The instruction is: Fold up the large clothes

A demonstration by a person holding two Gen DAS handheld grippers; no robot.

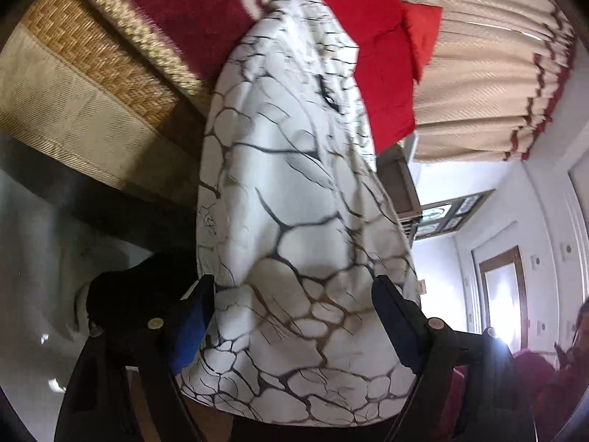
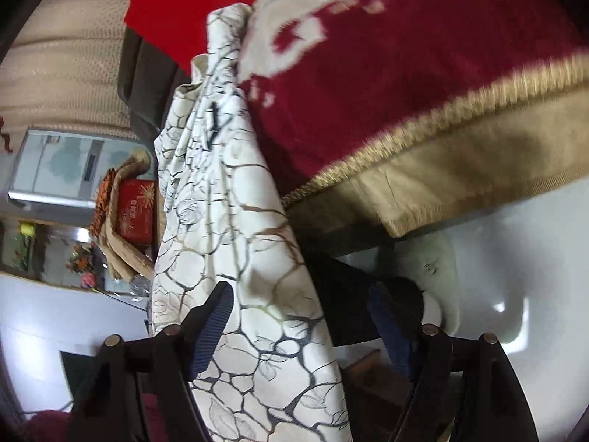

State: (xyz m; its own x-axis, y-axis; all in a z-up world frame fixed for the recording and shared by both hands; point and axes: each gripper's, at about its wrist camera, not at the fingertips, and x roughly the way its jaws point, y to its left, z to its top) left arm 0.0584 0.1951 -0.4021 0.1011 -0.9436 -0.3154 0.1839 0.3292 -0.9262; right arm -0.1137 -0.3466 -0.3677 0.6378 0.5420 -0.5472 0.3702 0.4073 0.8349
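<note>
Hanging in a long drape between both grippers: a white garment (image 1: 294, 221) printed with a dark, cracked-stone pattern and faint flower outlines, lifted clear of the red blanket (image 1: 191, 11) behind it. Filling the gap of the left gripper (image 1: 294, 316), its blue-padded fingers (image 1: 191, 328) spread wide on either side of the cloth, with the fabric bulging out between them; impossible to tell whether those fingers are actually squeezing the garment or merely flanking it. Running up from that gripper toward a gathered, narrow top end near a red cloth (image 1: 383, 73) and a grey bar at the upper edge of the left wrist view. Passing likewise through the right gripper (image 2: 305, 313), whose ribbed blue fingers (image 2: 215, 328) are standing well apart, one just beside the garment (image 2: 235, 243) and touching its edge, the other away from it against dark shadow; again no telling whether any pinch is being made. Lying beside the garment in the right wrist view: the red blanket (image 2: 423, 84) with its white pattern and gold braided border, on a tan cover. Showing beyond the garment on the other side: a beige curtain (image 2: 66, 84), a red box (image 2: 134, 210) and some flowers. Blurring across both views.
</note>
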